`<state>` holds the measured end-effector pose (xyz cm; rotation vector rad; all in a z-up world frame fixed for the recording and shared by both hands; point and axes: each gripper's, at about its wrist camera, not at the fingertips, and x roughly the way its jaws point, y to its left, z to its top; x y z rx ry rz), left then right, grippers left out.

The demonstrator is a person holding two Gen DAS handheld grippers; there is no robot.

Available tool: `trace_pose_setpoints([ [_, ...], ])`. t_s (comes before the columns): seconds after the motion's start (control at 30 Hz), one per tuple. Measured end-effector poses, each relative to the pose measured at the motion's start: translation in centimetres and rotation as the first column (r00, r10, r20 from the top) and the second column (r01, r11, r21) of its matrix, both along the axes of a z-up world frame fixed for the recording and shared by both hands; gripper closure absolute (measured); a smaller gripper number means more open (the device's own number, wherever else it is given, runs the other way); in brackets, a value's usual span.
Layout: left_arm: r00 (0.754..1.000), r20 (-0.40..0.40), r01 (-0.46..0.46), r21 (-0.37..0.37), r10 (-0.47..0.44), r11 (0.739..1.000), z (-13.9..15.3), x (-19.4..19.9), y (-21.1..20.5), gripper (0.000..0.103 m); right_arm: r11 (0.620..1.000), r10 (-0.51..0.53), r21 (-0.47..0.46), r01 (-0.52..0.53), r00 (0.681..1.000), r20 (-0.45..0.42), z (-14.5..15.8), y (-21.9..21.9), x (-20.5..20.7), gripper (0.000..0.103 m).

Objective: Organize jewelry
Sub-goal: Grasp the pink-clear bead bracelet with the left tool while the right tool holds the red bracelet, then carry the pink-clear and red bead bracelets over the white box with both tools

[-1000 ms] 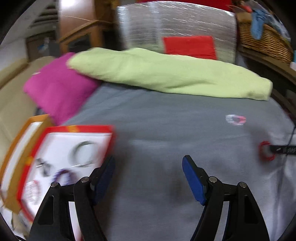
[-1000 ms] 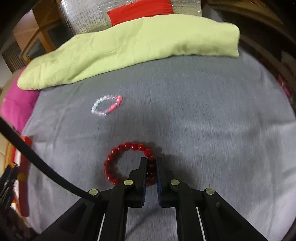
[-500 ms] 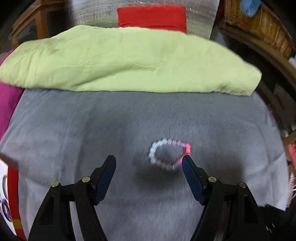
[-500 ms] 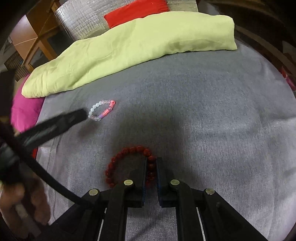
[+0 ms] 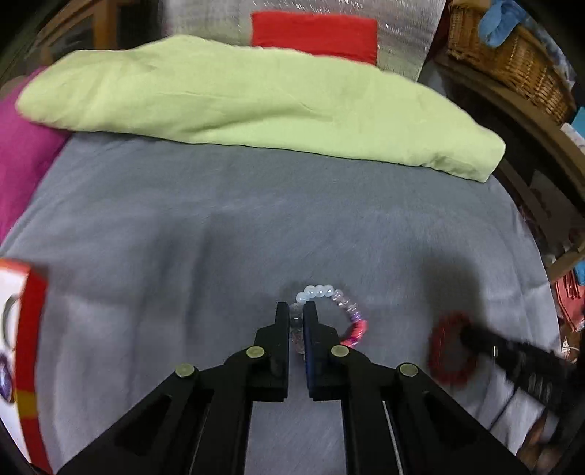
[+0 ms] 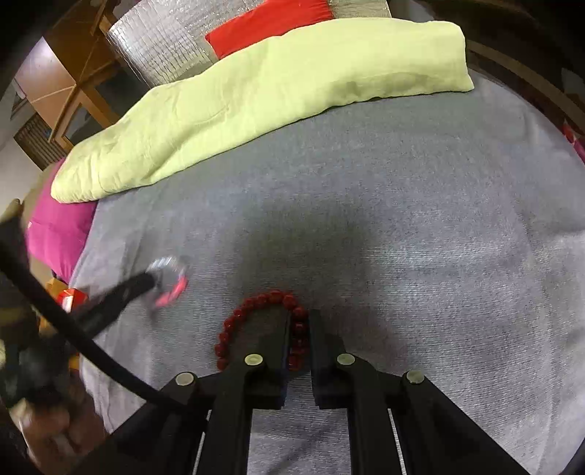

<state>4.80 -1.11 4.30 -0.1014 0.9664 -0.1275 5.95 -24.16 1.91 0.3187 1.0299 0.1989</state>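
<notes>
The pale bead bracelet (image 5: 331, 310) lies on the gray blanket (image 5: 182, 226), pinched in the left gripper (image 5: 296, 321), whose jaws just closed. At three o'clock, the right gripper (image 6: 299, 329) pinches the red bracelet (image 6: 256, 321).

Two bracelets (image 5: 331, 314) (image 6: 263, 325), two grippers (image 5: 296, 318) (image 6: 299, 329)

Showing plain grey on the bedcover (image 5: 153, 226), under a pale lime-green blanket (image 5: 234, 91) and beside a magenta pillow (image 5: 18, 160). Carrying a solid red patch (image 5: 314, 34) on a silvery, grid-textured cushion (image 6: 157, 44). Running from milky white through clear and lilac to hot pink along the pastel bead bracelet (image 5: 340, 310). Glowing dark, uniform red on the red bead bracelet (image 6: 263, 303). Edging a white tray (image 5: 22, 329) in red with a yellow band. Looking matte black on both grippers, with woven tan on the wicker basket (image 5: 512, 62).
</notes>
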Motion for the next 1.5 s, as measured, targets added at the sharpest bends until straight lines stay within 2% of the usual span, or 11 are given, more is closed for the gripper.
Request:
trace_pose_setpoints([
  [0.13,0.997,0.076,-0.023,0.009,0.022,1.0,0.9,-4.7,2.7,0.096,0.998,0.025,0.049,-0.026,1.0,0.012,0.4,0.9,-0.9,0.093],
  [0.27,0.993,0.112,-0.034,0.014,0.032,0.999,0.8,-6.8,4.9,0.096,0.996,0.05,0.076,-0.052,0.998,0.033,1.4,2.6,-2.3,0.093],
  [0.33,0.993,0.105,-0.047,-0.014,0.049,0.999,0.9,-7.8,6.0,0.096,0.996,0.049,0.077,-0.052,0.998,0.04,1.8,3.3,-2.9,0.093],
  [0.4,0.993,0.105,-0.05,-0.066,0.057,0.997,1.4,-7.7,6.5,0.096,0.997,0.051,0.062,-0.055,0.997,0.063,2.8,4.4,-4.0,0.093],
  [0.6,0.985,0.157,-0.063,-0.037,0.068,0.997,2.6,-9.2,6.6,0.095,0.999,0.041,0.009,-0.042,0.991,0.124,4.5,6.2,-6.4,0.093],
  [0.8,0.987,0.136,-0.081,-0.027,0.084,0.996,2.3,-9.3,6.9,0.095,0.999,0.036,0.002,-0.037,0.989,0.143,5.0,6.0,-7.2,0.093],
  [1.2,0.985,0.159,-0.076,0.029,0.07,0.997,2.7,-10.0,5.7,0.095,0.999,0.048,-0.013,-0.046,0.984,0.172,6.0,6.1,-8.0,0.093],
  [1.5,0.985,0.157,-0.074,0.028,0.069,0.997,2.7,-10.1,5.8,0.095,0.998,0.05,-0.032,-0.045,0.983,0.174,5.9,6.3,-7.9,0.093],
])
